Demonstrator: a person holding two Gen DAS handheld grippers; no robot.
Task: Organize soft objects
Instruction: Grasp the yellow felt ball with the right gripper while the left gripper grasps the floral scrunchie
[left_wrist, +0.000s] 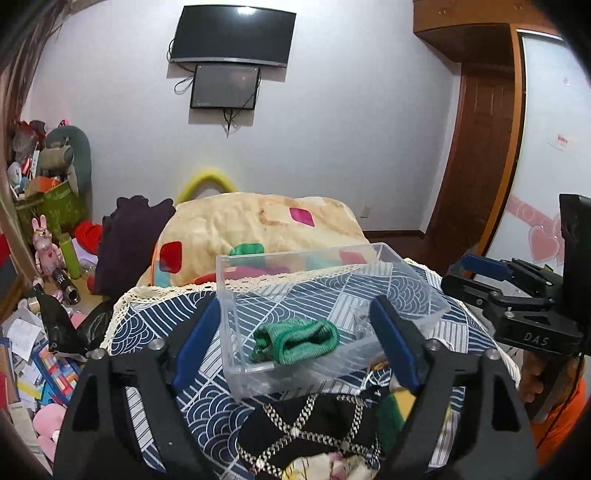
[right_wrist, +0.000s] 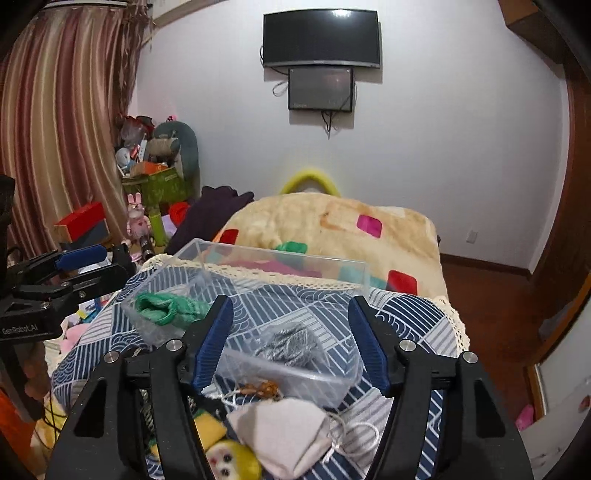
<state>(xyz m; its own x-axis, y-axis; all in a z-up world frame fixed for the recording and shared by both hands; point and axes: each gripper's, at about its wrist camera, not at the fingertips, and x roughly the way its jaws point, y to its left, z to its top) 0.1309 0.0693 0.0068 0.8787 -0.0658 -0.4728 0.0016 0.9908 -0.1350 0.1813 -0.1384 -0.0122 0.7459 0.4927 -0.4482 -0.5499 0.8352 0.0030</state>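
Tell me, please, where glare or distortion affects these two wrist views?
Left wrist view: ceiling light glares on the television, and the wardrobe door bows from fisheye distortion. Right wrist view: the same screen glare, curved curtains, dark vignetted corners.

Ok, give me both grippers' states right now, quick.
Left gripper: open, holding nothing, fingers either side of the clear box.
Right gripper: open, holding nothing.

- I see a black TV (right_wrist: 321, 38) mounted high on the white wall (right_wrist: 443, 147).
- Just below the TV hangs a smaller dark screen (right_wrist: 320, 89).
- Far left of the TV, striped reddish curtains (right_wrist: 55, 129) hang.
- Low and left of the TV sits a cluttered toy pile (right_wrist: 155, 155).
- Right of the TV stands a brown wooden door (left_wrist: 476, 158).
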